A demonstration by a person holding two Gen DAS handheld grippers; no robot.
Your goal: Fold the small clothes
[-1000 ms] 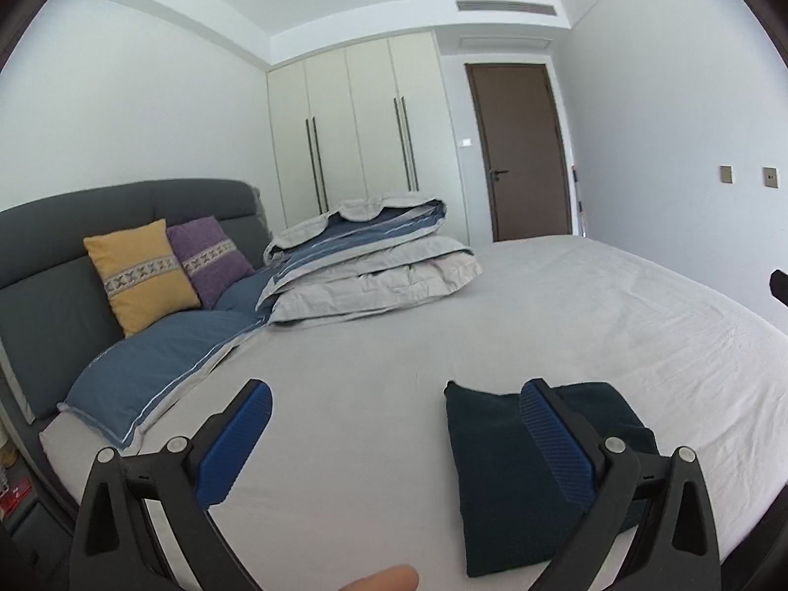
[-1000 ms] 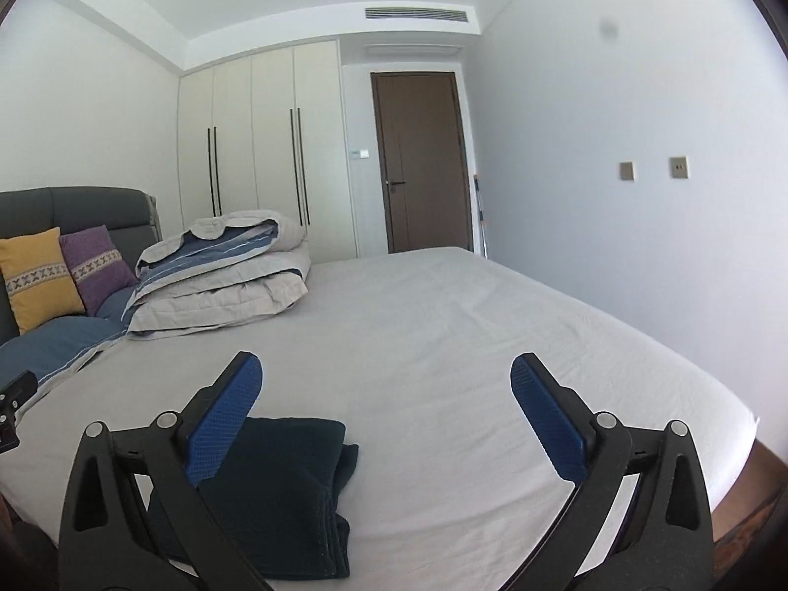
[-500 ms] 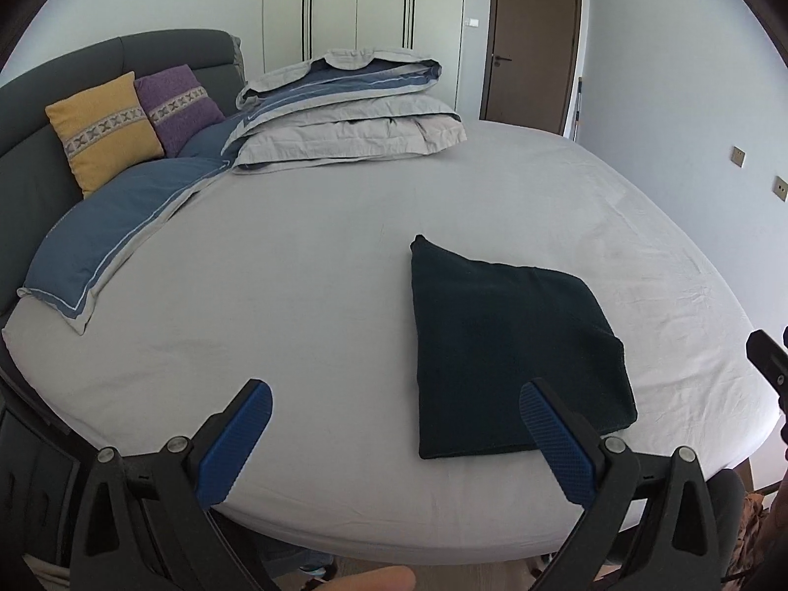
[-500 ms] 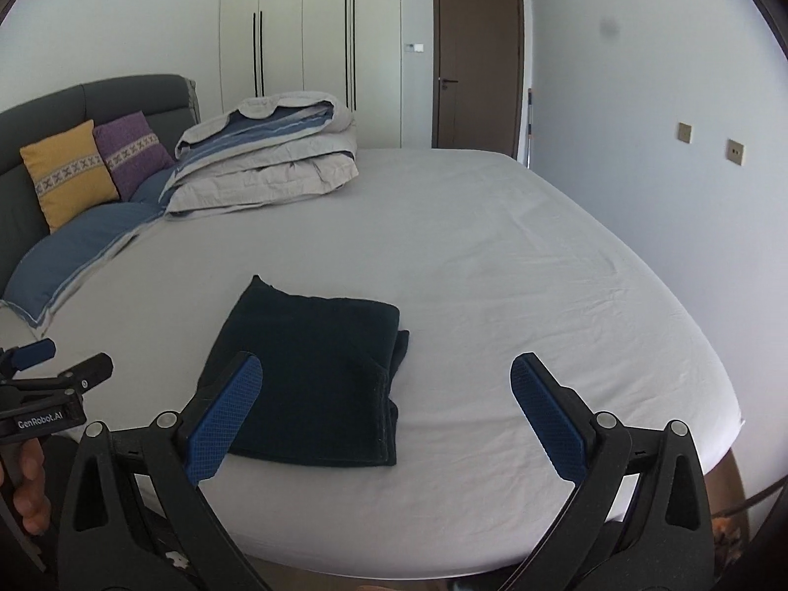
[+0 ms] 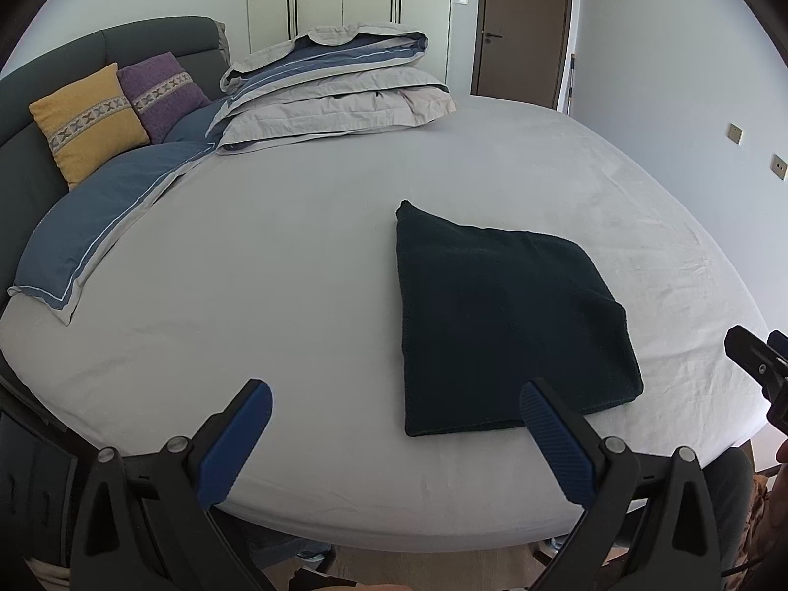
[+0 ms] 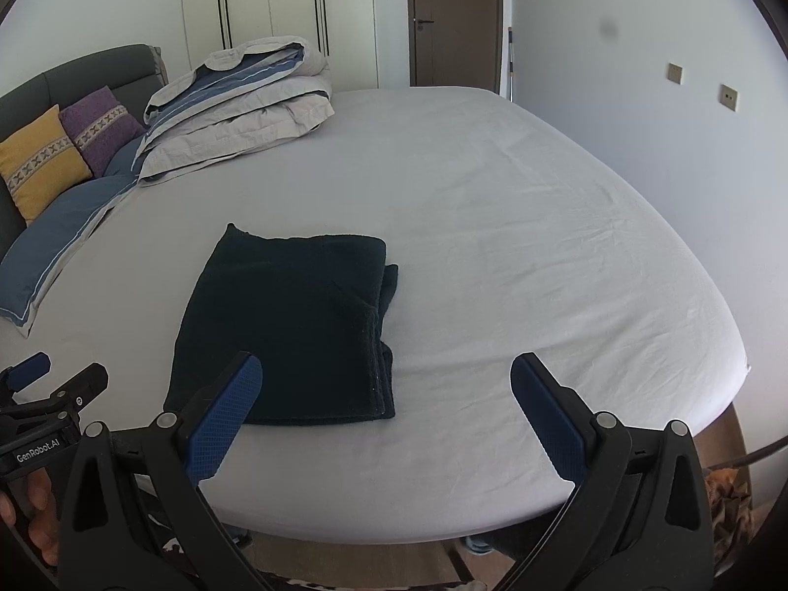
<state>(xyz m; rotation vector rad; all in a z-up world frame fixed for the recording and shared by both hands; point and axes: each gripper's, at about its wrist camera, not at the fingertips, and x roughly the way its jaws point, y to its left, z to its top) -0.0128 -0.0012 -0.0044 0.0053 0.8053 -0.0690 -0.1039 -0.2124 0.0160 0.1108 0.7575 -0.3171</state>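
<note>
A dark green garment lies folded into a flat rectangle on the grey bed sheet near the front edge. It also shows in the right wrist view, with stacked layers along its right side. My left gripper is open and empty, held above and in front of the bed edge, with the garment ahead to the right. My right gripper is open and empty, with the garment ahead to the left. Neither gripper touches the garment.
A folded grey and blue duvet lies at the far side of the bed. A blue pillow, a yellow cushion and a purple cushion lean by the dark headboard. Wardrobe doors and a brown door stand behind.
Both grippers have risen and pulled back from the bed, so the views now look down on the whole folded garment. Both stay open.
</note>
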